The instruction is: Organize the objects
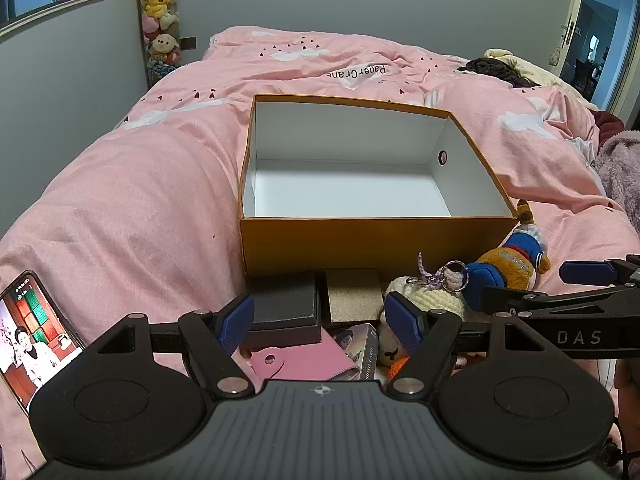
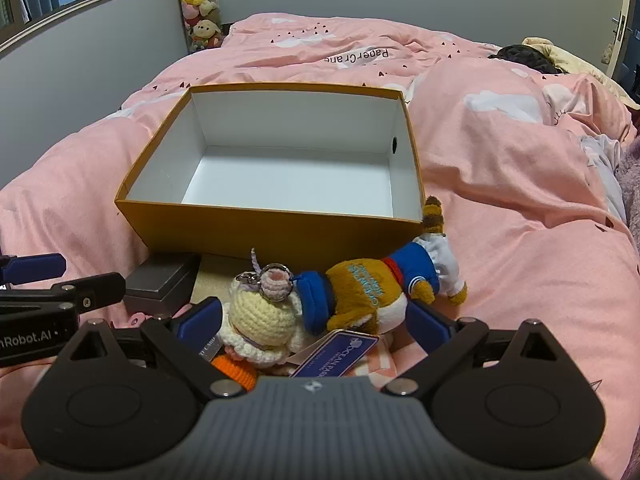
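An open orange box [image 1: 360, 240] with a white, empty inside sits on the pink bed; it also shows in the right wrist view [image 2: 280, 232]. In front of it lie a black box [image 1: 284, 306], a tan box [image 1: 352, 294], a pink wallet [image 1: 304, 358], a cream crochet doll [image 2: 260, 320] and a brown plush in a blue sailor suit [image 2: 380, 288]. My left gripper [image 1: 320, 326] is open over the black box and the wallet. My right gripper [image 2: 316, 320] is open around the crochet doll and the plush.
A phone [image 1: 28, 336] with a lit screen lies at the left on the pink duvet [image 1: 140, 200]. A card pack [image 1: 360, 350] lies beside the wallet. Dark clothes [image 1: 496, 70] and a purple fleece [image 1: 620, 164] lie at the right. Plush toys [image 1: 160, 12] hang in the far corner.
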{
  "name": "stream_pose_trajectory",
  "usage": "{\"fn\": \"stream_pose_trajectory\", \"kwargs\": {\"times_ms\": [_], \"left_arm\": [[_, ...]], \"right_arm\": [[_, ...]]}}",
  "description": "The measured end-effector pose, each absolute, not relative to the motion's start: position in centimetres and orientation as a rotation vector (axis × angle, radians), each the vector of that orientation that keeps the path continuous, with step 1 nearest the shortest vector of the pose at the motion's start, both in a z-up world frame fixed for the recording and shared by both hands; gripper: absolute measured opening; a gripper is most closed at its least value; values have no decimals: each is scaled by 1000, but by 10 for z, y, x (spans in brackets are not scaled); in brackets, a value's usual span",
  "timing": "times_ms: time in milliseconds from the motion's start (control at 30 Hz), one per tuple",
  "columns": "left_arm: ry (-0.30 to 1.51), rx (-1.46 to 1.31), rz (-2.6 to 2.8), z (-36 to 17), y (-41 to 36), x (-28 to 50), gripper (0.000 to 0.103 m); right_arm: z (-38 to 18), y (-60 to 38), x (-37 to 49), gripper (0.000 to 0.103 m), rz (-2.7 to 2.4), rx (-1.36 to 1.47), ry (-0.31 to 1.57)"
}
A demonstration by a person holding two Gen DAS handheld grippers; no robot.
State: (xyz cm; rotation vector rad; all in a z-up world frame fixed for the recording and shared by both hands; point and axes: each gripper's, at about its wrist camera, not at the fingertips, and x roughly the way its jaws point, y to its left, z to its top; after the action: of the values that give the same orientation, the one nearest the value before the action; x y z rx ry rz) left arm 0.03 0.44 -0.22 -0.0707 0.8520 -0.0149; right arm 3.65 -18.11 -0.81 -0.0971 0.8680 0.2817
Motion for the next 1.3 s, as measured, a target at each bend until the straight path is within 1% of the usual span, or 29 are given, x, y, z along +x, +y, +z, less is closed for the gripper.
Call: {"fn": "stream_pose_trajectory", "kwargs": {"times_ms": [1300], "left_arm": [[861,-65,-8,-3,6,1,85]], "right_arm": [[-16,-182,42,98,268,-74,923]]}}
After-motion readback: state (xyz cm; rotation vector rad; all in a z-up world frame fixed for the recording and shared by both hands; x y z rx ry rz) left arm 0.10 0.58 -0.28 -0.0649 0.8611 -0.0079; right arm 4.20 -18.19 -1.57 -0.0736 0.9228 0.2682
